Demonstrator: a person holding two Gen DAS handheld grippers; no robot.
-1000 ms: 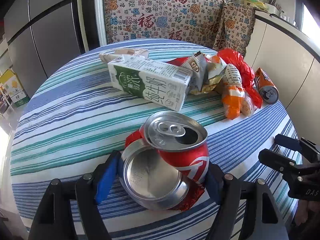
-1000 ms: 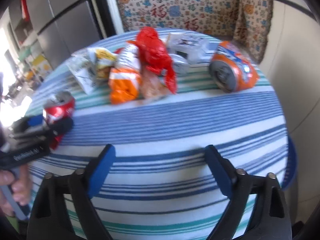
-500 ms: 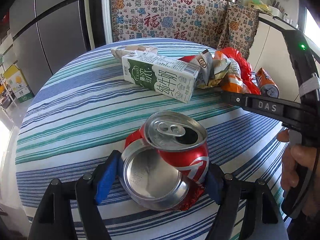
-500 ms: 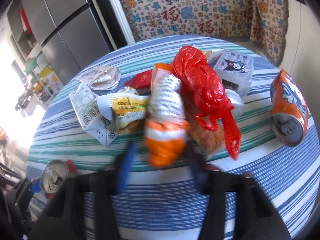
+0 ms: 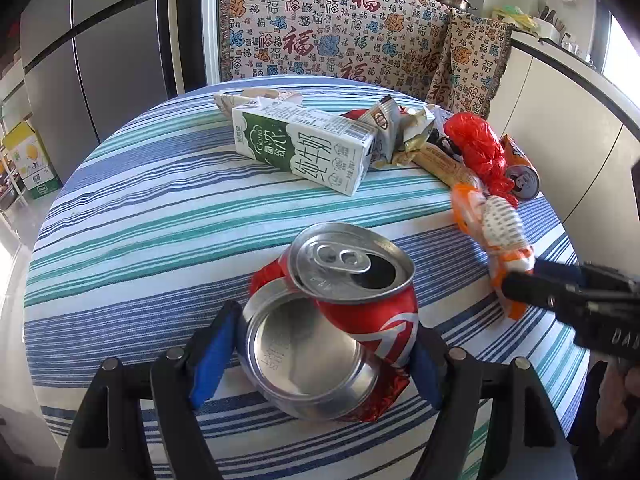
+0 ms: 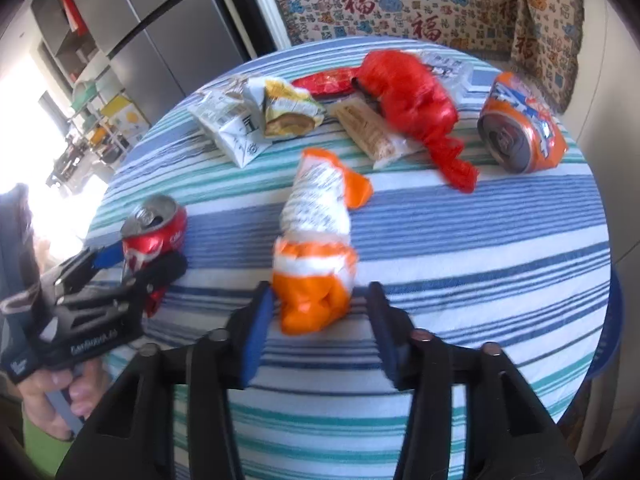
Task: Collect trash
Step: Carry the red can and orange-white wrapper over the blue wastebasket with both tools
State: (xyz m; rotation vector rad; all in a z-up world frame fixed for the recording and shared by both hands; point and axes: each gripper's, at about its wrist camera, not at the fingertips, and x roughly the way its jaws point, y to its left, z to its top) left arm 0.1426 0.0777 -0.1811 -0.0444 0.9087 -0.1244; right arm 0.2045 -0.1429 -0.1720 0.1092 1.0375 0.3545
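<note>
On the striped tabletop (image 5: 160, 208), with the milk carton (image 5: 308, 148) as the landmark, litter is lying loose: wrappers and a red plastic bag (image 5: 480, 152) are crowding the carton's far-right end, and an orange can (image 6: 520, 132) is lying on its side beyond the bag. All of it looks like rubbish waiting to be gathered, which is probably why each gripper is working on one piece at a time.

Nearer the camera than the carton, the left gripper (image 5: 320, 344) is clamping a crushed red can (image 5: 348, 308) — its blue pads are pressing both dented sides, and the folded can is tilting with its opened top facing up. It seems to be held clear so it can go to wherever the trash is being collected; no bin is showing in either view.

To the right of the carton, the right gripper (image 6: 316, 320) is straddling the near end of an orange-and-white snack bag (image 6: 316, 248). Its fingers are standing partly apart, the left pad just touching the bag, the right one apart from it — so the grip appears not yet closed. The bag is crinkly and light, so it may slip unless the pinch lands on its bunched end.
</note>
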